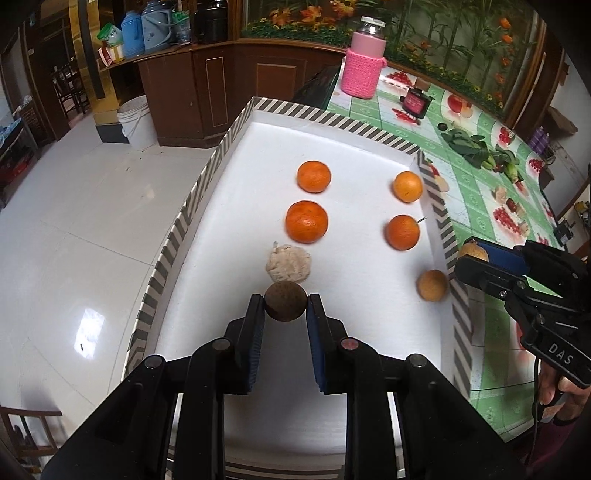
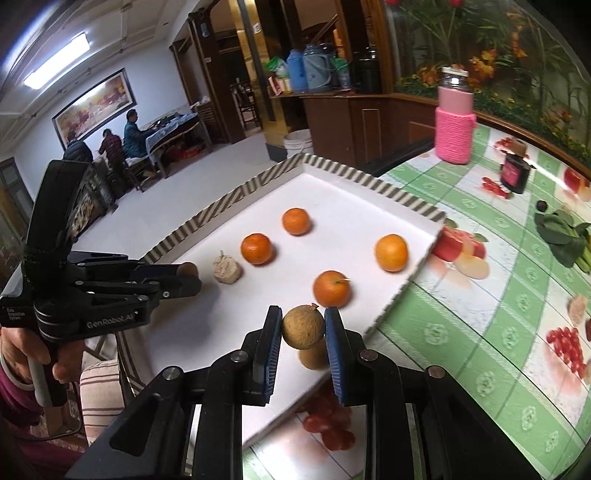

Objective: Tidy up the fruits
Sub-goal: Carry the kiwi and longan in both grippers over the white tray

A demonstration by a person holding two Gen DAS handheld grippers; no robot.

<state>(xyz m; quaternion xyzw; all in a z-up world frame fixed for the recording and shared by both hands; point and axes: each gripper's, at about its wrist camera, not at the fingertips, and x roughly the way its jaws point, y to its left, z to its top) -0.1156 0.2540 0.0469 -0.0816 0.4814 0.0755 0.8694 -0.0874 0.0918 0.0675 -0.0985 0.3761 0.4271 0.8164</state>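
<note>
Fruit tray, both grippers loaded
My left gripper (image 1: 286, 304) clamps a dark brown fruit (image 1: 286, 302); my right gripper (image 2: 303, 328) clamps a tan fruit (image 2: 303, 326), frame centre, over the white tray (image 1: 236, 206).

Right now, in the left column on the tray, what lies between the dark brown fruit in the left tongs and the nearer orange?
A pale, rough lump lies between the dark brown fruit in the left tongs and the nearer orange. The left wrist view shows it best.

Home dining room: fruit-print tablecloth (image 2: 480, 295), wooden cabinets (image 1: 207, 85), thermos flasks (image 1: 147, 26).
</note>
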